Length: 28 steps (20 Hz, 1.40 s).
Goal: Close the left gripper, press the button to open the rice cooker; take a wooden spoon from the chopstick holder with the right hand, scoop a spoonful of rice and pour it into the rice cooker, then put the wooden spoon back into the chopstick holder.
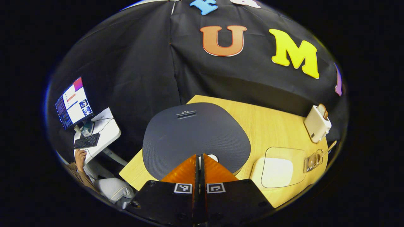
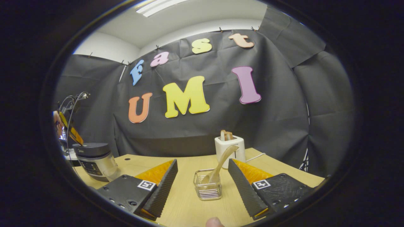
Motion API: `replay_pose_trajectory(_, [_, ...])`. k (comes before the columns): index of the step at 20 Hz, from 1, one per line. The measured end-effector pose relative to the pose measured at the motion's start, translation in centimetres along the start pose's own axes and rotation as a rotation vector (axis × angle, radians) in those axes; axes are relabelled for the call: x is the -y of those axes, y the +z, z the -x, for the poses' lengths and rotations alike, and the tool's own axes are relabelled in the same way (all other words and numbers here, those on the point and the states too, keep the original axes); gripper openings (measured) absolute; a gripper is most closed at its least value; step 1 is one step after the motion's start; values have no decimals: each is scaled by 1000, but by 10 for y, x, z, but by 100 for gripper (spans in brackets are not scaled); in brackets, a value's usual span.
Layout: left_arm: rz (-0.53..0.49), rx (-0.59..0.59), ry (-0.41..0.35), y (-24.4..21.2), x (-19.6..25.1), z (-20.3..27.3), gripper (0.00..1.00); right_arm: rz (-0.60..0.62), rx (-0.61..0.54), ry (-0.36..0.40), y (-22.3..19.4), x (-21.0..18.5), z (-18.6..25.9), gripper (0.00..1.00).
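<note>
1. Spoon (image 2: 221, 164): it leans in the clear holder (image 2: 207, 188) on the table (image 2: 183, 201), bowl end up, straight ahead of your right gripper (image 2: 202, 186), whose fingers are spread wide and empty.
2. Wood looks light, stiff and smooth, so pinch the handle low, just above the holder's rim (the holder may tip).
3. Your left gripper (image 1: 200, 170) is pressed together, over the cooker (image 1: 195, 135) lid's front edge.
4. Rice sits in the container (image 1: 277, 171) near the holder.
</note>
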<state>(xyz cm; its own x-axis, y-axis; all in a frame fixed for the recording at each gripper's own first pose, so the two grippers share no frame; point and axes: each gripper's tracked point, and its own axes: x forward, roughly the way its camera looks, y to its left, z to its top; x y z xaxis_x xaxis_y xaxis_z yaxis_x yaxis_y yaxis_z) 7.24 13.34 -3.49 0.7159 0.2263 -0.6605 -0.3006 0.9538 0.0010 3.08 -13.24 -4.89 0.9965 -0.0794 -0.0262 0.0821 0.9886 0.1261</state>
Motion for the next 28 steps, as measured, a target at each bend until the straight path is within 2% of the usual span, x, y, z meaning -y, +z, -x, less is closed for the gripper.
replay_pose_trajectory(1, [7,59,5,15,0,5,3,1,1,5,1,-2,0,95])
replay_pose_trajectory(2, [3,116,19,27,-10,11,3,4,2,12,3,-5,0,91])
replay_pose_trajectory(3, [-16,169,44,41,-17,17,14,9,4,15,3,-6,1,91])
replay_pose_trajectory(4, [-38,232,72,54,-26,27,16,15,7,14,6,-5,1,95])
replay_pose_trajectory(5, [-46,286,81,67,-30,36,48,19,13,14,8,-6,2,96])
replay_pose_trajectory(7, [-35,362,67,79,-23,45,83,32,17,21,12,-7,4,95])
replay_pose_trajectory(9, [-40,406,49,87,-18,59,99,39,16,29,15,-8,4,95])
replay_pose_trajectory(10, [-54,423,42,88,-17,62,95,44,22,26,18,-6,5,95])
replay_pose_trajectory(12, [-74,443,40,81,-15,66,99,57,41,47,24,-12,7,95])
replay_pose_trajectory(13, [-74,451,23,75,-8,65,99,55,38,63,22,-16,8,91])
replay_pose_trajectory(14, [-69,456,5,67,-1,64,100,48,31,76,20,-19,8,95])
replay_pose_trajectory(20, [-117,547,-43,26,17,73,100,74,-59,109,1,-15,17,96])
replay_pose_trajectory(22, [-118,578,-71,14,35,78,99,67,-92,105,-5,-8,19,95])
replay_pose_trajectory(23, [-130,593,-87,8,44,80,95,61,-98,96,-6,-5,19,95])
replay_pose_trajectory(25, [-144,639,-109,1,60,86,99,65,-106,82,-5,-2,14,95])
replay_pose_trajectory(26, [-151,653,-126,-3,68,89,99,73,-116,78,-5,-2,11,91])
replay_pose_trajectory(27, [-143,661,-143,-8,74,90,99,82,-123,82,-6,-2,9,91])
replay_pose_trajectory(28, [-134,664,-171,-12,82,90,99,93,-133,82,-5,-1,6,95])
